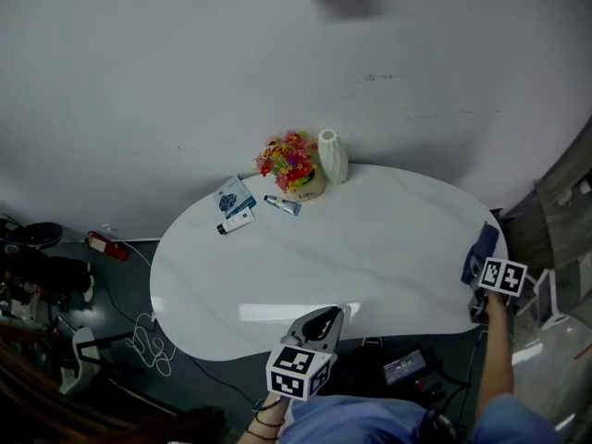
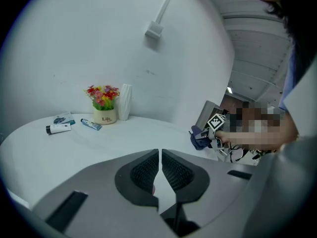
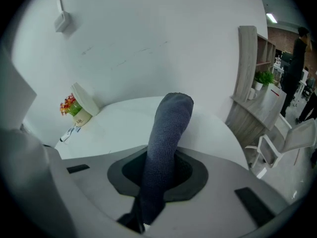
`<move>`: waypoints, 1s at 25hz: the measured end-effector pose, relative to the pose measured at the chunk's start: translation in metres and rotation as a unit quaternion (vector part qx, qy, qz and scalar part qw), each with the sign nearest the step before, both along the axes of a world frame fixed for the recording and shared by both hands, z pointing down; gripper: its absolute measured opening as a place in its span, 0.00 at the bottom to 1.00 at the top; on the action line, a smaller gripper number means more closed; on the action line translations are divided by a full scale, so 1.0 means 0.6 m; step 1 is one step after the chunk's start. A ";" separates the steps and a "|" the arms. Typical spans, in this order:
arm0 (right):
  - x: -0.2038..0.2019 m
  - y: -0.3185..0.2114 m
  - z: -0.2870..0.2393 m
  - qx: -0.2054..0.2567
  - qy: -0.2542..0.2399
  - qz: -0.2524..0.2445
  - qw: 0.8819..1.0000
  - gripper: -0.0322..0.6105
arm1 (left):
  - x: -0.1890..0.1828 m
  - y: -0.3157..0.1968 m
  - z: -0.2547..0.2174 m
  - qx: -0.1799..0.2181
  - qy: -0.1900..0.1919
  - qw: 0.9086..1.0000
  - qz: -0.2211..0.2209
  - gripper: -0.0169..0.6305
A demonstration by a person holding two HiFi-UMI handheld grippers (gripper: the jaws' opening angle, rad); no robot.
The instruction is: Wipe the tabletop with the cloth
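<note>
A white oval tabletop (image 1: 370, 257) fills the middle of the head view. My right gripper (image 1: 484, 252) is at the table's right edge, shut on a dark blue cloth (image 3: 166, 148) that stands up between its jaws. The same cloth (image 1: 483, 245) hangs over the table edge in the head view, and the cloth (image 2: 199, 138) appears across the table in the left gripper view. My left gripper (image 1: 324, 322) is at the table's near edge, shut, with nothing between its jaws; its black pads (image 2: 146, 170) meet above the tabletop (image 2: 99, 143).
At the table's far side stand a pot of flowers (image 1: 294, 166) and a white ribbed vase (image 1: 332, 155), with a small tube (image 1: 282, 205), a booklet (image 1: 234, 196) and another tube (image 1: 237, 221) nearby. White chairs (image 3: 282, 143) and a wooden shelf (image 3: 247, 73) stand to the right. Cables (image 1: 148, 340) lie on the floor.
</note>
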State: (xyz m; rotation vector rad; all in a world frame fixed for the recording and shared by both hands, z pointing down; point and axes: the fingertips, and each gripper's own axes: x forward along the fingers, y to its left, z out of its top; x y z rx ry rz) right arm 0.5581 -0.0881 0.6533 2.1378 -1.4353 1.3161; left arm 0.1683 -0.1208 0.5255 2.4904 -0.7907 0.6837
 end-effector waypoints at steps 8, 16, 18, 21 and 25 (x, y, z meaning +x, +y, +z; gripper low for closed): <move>-0.228 -0.084 -0.053 0.030 -0.016 -0.103 0.994 0.16 | -0.184 -0.012 -0.006 0.019 -0.006 0.996 -0.083 0.06; -0.555 -0.159 -0.089 0.049 -0.044 -0.228 0.972 0.16 | -0.431 -0.009 -0.002 0.024 -0.009 0.984 -0.175 0.06; -0.646 -0.175 -0.093 0.052 -0.052 -0.260 0.963 0.16 | -0.489 -0.004 0.002 0.023 -0.010 0.980 -0.196 0.06; -0.778 -0.198 -0.096 0.056 -0.064 -0.311 0.946 0.16 | -0.565 0.003 0.013 0.019 -0.011 0.974 -0.225 0.06; -0.954 -0.205 -0.102 0.059 -0.084 -0.375 0.921 0.16 | -0.662 0.023 0.027 0.013 -0.010 0.964 -0.266 0.06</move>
